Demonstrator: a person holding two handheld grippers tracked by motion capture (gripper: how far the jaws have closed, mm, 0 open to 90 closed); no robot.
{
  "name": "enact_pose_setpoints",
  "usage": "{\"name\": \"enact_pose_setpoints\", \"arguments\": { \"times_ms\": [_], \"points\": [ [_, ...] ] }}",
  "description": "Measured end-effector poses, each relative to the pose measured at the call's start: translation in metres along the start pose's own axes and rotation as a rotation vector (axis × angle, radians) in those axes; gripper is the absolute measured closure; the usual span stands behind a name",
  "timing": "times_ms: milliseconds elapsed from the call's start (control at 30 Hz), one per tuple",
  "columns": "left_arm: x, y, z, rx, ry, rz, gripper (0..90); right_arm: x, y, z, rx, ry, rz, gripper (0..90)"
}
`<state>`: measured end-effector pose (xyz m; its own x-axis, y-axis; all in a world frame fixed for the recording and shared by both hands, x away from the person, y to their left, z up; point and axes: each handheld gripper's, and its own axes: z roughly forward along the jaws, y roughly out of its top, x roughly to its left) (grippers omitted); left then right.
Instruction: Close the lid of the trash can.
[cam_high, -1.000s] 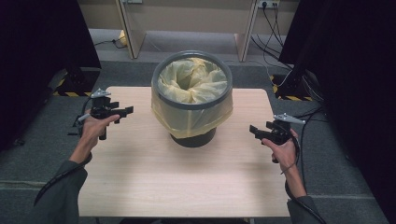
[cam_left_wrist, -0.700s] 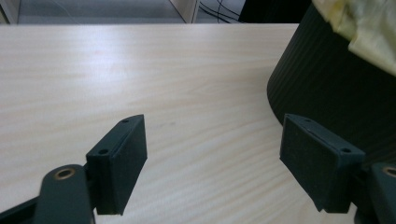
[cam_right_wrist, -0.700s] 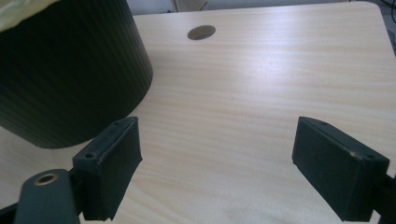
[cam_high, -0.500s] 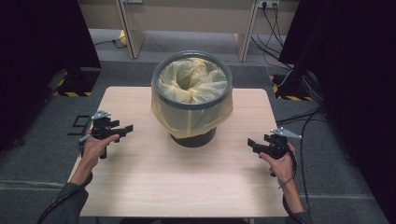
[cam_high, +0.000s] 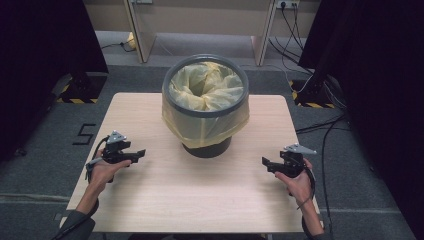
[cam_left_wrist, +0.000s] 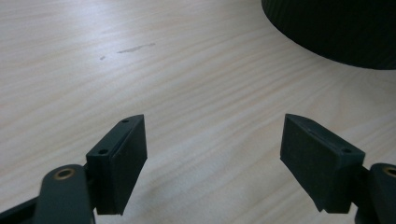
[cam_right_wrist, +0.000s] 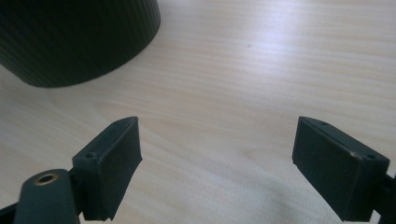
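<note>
A dark grey bin (cam_high: 206, 112) lined with a yellow bag (cam_high: 202, 90) stands at the middle of the light wooden table (cam_high: 200, 195); the bag's edge hangs over the rim. My left gripper (cam_high: 140, 153) hovers low over the table left of the bin, pointing toward it, jaws open and empty. In the left gripper view the left gripper (cam_left_wrist: 212, 156) has bare wood between its pads, with the bin's ribbed base (cam_left_wrist: 336, 28) at the upper right. My right gripper (cam_high: 265, 162) sits low at the right, also open and empty. The right gripper view shows the right gripper (cam_right_wrist: 217, 161) and the bin base (cam_right_wrist: 74, 37).
Grey carpet surrounds the table. Cables (cam_high: 325, 125) trail over the floor at the right, by a black stand with striped tape (cam_high: 310, 97). A "5" mark (cam_high: 85, 134) lies on the floor at the left. Pale furniture legs (cam_high: 142, 35) stand behind the table.
Both hands have come down and back toward the table's near side. The jaws of both grippers stay apart, and the bin has not moved.
</note>
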<state>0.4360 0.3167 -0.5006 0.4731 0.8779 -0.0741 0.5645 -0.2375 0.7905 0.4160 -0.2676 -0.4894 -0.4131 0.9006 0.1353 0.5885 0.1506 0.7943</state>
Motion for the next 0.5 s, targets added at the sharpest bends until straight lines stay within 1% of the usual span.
{"name": "enact_pose_setpoints", "arguments": {
  "times_ms": [67,133,200,300,400,500],
  "points": [
    [-0.004,-0.007,0.001,0.009,-0.005,0.003,22.5,0.002,-0.003,0.000,0.005,0.000,-0.004,15.8],
    [-0.007,-0.011,0.001,0.009,-0.008,0.006,22.4,0.003,-0.007,0.002,0.016,0.012,-0.006,15.8],
    [-0.010,-0.014,0.002,0.013,-0.016,0.008,22.5,0.006,-0.011,0.005,0.038,0.012,-0.026,15.8],
    [-0.015,-0.018,0.001,0.038,-0.018,0.040,22.3,0.013,-0.015,0.007,0.070,0.015,-0.054,15.8],
    [-0.018,-0.022,0.002,0.057,-0.021,0.048,22.3,0.017,-0.017,0.007,0.085,0.016,-0.085,15.8],
    [-0.020,-0.026,0.002,0.072,-0.019,0.041,22.2,0.017,-0.020,0.006,0.095,0.015,-0.084,15.7]
  ]
}}
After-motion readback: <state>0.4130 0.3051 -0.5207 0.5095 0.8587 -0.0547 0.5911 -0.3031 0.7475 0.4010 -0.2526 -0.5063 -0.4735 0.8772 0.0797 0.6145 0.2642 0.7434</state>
